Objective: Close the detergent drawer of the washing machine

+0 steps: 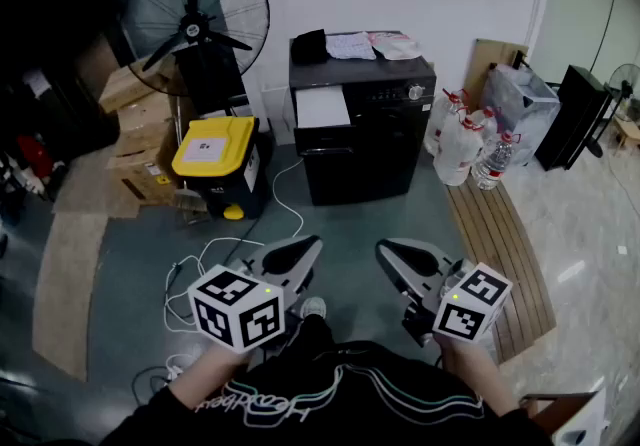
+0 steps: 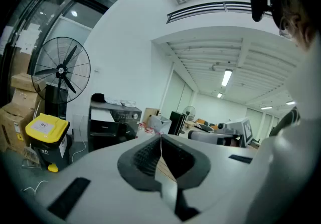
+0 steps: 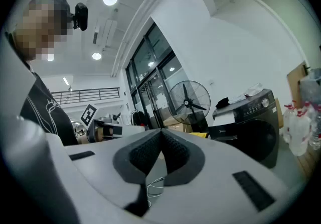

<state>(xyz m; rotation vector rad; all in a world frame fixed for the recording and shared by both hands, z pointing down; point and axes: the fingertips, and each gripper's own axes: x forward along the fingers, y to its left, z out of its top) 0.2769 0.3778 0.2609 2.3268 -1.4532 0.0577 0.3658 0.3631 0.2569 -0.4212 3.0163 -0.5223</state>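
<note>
A black washing machine (image 1: 362,130) stands against the far wall, about two metres ahead of me. Its white detergent drawer (image 1: 322,106) sticks out at the top left of the front. The machine also shows in the left gripper view (image 2: 111,123) and the right gripper view (image 3: 253,123), far off in both. My left gripper (image 1: 304,248) and right gripper (image 1: 386,251) are held low, side by side, both pointing at the machine. Each has its jaws pressed together at the tips with nothing between them, as the left gripper (image 2: 160,138) and right gripper (image 3: 161,131) show close up.
A tall standing fan (image 1: 196,22), cardboard boxes (image 1: 140,129) and a yellow-lidded bin (image 1: 214,162) stand left of the machine. Water bottles (image 1: 464,142) and a clear box (image 1: 520,99) stand to its right. Wooden slats (image 1: 508,249) and a white cable (image 1: 196,276) lie on the floor. Cloths (image 1: 352,44) lie on the machine's top.
</note>
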